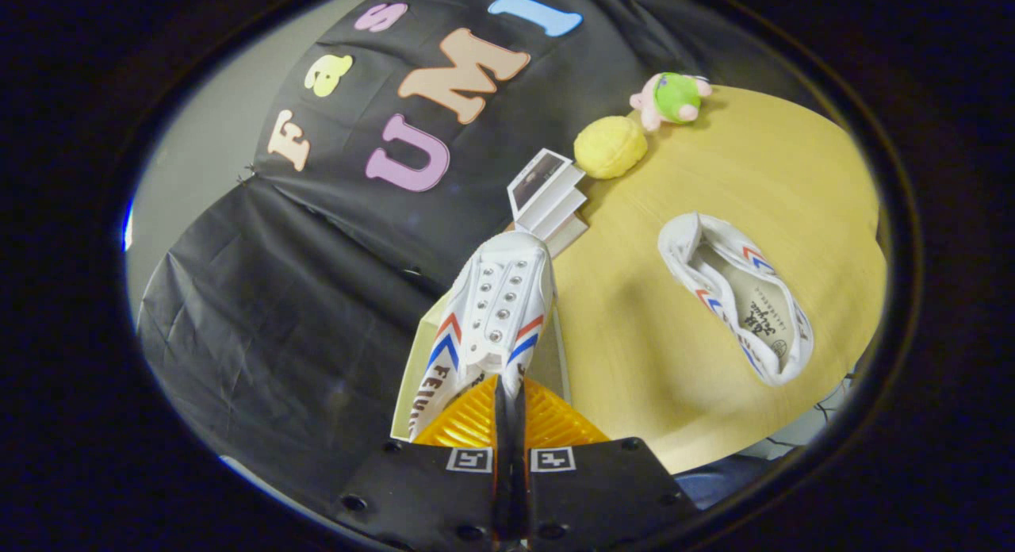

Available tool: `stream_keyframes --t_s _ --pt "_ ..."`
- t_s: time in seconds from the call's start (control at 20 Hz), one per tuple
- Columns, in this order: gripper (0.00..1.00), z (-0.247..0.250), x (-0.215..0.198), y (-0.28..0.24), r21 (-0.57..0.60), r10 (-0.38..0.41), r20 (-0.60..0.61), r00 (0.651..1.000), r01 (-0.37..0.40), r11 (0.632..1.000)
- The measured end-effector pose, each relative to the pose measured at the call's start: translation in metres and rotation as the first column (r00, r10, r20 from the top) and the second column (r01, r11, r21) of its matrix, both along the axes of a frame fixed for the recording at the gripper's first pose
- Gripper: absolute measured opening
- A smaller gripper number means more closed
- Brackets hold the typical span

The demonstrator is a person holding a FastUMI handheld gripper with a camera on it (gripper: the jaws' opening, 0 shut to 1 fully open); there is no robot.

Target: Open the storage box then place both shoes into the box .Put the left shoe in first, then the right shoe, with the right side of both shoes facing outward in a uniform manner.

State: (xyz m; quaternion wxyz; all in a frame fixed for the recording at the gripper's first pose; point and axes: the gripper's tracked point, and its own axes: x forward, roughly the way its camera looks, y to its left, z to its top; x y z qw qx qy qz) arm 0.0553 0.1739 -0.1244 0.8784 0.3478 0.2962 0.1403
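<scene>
- Fingers of the gripper pressed together on the rear part of the held shoe, both clamping it near the heel opening
- Long axis of the held shoe running straight ahead from the fingers, toe pointing away toward the booth wall, eyelets and tongue facing the camera
- Directly beneath the held shoe: the pale storage box, just ahead of and below the fingers, its wall showing beside the shoe; whether the shoe touches the box floor: cannot tell
- Off to the right of the fingers, well apart, on the wooden table: the 2nd shoe, lying with its opening up, long axis slanting away from the gripper
- Beyond the held shoe's toe: a small stack of cards, then a yellow ball and a green and pink plush toy
- Judged step: lowering shoe 1 into the box, release not yet made
- Gripper tilted steeply downward over the table's edge, rolled so the table slopes across the view
</scene>
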Motion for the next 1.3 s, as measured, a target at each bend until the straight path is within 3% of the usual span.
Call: stream_keyframes --t_s 0.2,0.6,0.95,1.15,1.3 --pt "0.04 0.019 0.001 0.038 0.03 0.048 0.02 0.999 -0.049 0.998" --pt "0.04 0.006 0.035 0.108 -0.008 0.097 -0.034 0.995 -0.097 0.995" --pt "0.04 0.017 0.043 0.131 -0.107 0.08 -0.016 0.997 -0.081 0.991" --pt "0.04 0.003 0.04 0.164 -0.07 0.127 -0.07 0.989 -0.132 0.989" --pt "0.04 -0.023 0.044 0.18 -0.14 0.114 -0.115 0.987 -0.13 0.982"
